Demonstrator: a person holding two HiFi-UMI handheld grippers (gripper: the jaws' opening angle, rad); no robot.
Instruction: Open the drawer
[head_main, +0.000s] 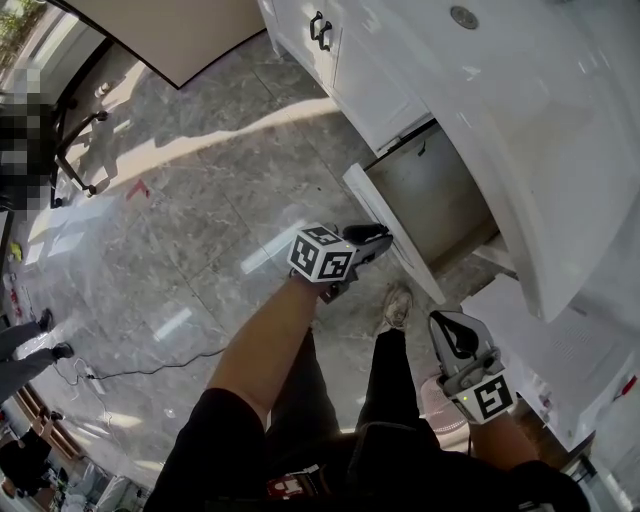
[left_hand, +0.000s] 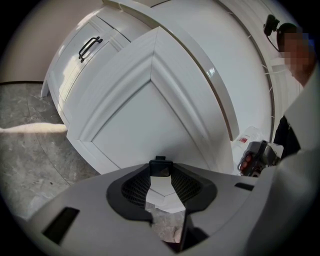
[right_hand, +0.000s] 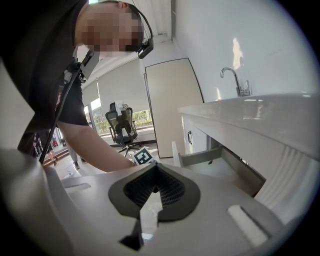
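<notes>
**Left Gripper Grips Handle of Open Drawer**

Two grippers, one drawer. The left gripper (left_hand: 160, 169), on an outstretched arm and tipped slightly down, has its jaws partly closed on the small black handle (left_hand: 160, 161) of the drawer (head_main: 430, 190), which stands pulled out from the white counter (head_main: 520, 120). The right gripper (right_hand: 155, 171), jaws together and empty, hangs close to the person's body.

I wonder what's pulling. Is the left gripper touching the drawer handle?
Touching. The left gripper view shows the left gripper clamped on the black drawer handle.
</notes>
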